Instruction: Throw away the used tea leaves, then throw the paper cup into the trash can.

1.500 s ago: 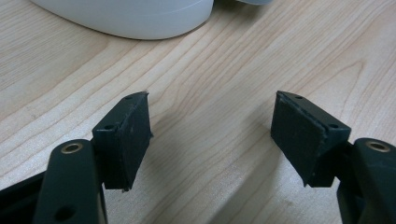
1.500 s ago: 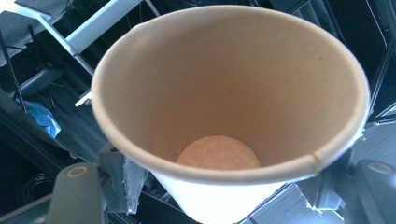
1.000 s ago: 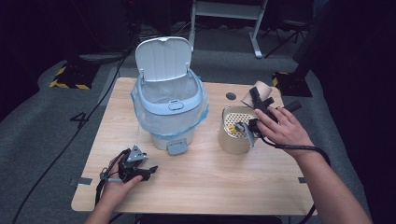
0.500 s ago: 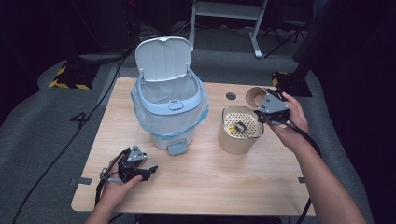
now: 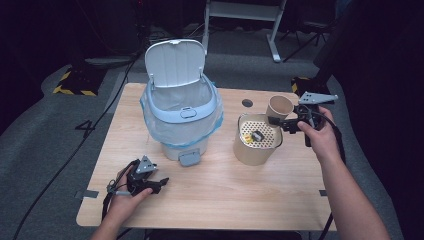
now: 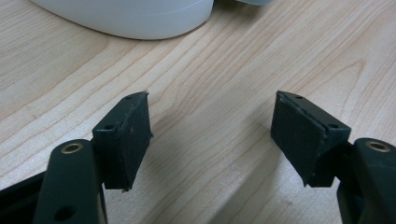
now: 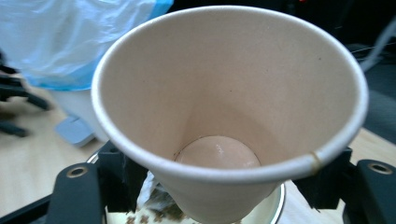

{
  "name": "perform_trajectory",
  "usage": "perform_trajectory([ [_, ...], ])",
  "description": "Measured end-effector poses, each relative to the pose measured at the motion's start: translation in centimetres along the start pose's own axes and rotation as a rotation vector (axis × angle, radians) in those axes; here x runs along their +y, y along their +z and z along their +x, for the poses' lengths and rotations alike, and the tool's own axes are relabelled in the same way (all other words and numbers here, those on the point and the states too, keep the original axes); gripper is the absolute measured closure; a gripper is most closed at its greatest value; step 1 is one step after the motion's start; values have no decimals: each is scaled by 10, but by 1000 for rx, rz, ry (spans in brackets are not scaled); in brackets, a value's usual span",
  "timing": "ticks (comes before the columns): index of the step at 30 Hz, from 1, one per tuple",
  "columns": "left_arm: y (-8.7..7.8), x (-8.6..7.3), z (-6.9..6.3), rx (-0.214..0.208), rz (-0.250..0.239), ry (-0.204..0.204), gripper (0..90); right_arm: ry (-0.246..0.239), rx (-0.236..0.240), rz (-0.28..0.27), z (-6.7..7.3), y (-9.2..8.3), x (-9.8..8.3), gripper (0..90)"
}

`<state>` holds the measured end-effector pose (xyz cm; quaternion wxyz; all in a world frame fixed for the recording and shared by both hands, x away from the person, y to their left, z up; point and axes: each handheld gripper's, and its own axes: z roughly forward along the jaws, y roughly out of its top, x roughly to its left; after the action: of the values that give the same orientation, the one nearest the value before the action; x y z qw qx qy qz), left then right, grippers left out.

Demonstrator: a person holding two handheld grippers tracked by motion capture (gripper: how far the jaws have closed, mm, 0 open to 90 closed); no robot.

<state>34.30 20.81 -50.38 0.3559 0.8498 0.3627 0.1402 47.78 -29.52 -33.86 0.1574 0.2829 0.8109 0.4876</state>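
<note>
A tan paper cup (image 5: 279,106) is held mouth-up at the table's right, just behind a tan round container (image 5: 255,150) topped by a perforated strainer (image 5: 260,134) with a few scraps on it. My right gripper (image 5: 278,122) is shut on the cup's lower part. In the right gripper view the cup (image 7: 224,93) is empty with a damp bottom, and my right gripper (image 7: 219,182) clamps it from both sides. My left gripper (image 5: 159,183) rests open on the wood near the front left, its jaws wide apart around nothing, as the left gripper view shows (image 6: 212,135).
A white and blue pedal bin (image 5: 181,117) with its lid up and a blue plastic liner stands mid-table, its base (image 6: 126,18) just beyond my left gripper. A dark round hole (image 5: 247,103) sits in the wooden tabletop (image 5: 225,195). Cables trail off both sides.
The right hand has drawn the cup back from over the strainer container and turned it from tipped to mouth-up. The left gripper has stayed put.
</note>
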Motion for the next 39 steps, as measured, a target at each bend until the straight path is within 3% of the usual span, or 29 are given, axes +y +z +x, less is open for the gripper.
perform_trajectory([
  [4, 0, 0, 0, 0, 1, 1, 292, -10, 109, -8, -7, -2, -2, 286],
  [11, 0, 0, 0, 0, 1, 0, 292, -9, 191, -27, -8, -6, -4, 286],
  [14, 0, 0, 0, 0, 1, 1, 292, -19, 195, -18, -7, -6, -2, 287],
  [25, 0, 0, 0, 1, -2, 0, 291, -49, 138, -6, -4, -11, 4, 284],
  [31, 0, 0, 1, -5, 1, -1, 290, -59, 149, -16, 2, -11, 16, 283],
  [39, 0, 0, 5, -29, 1, 27, 285, -73, 167, -36, 12, -3, 40, 282],
])
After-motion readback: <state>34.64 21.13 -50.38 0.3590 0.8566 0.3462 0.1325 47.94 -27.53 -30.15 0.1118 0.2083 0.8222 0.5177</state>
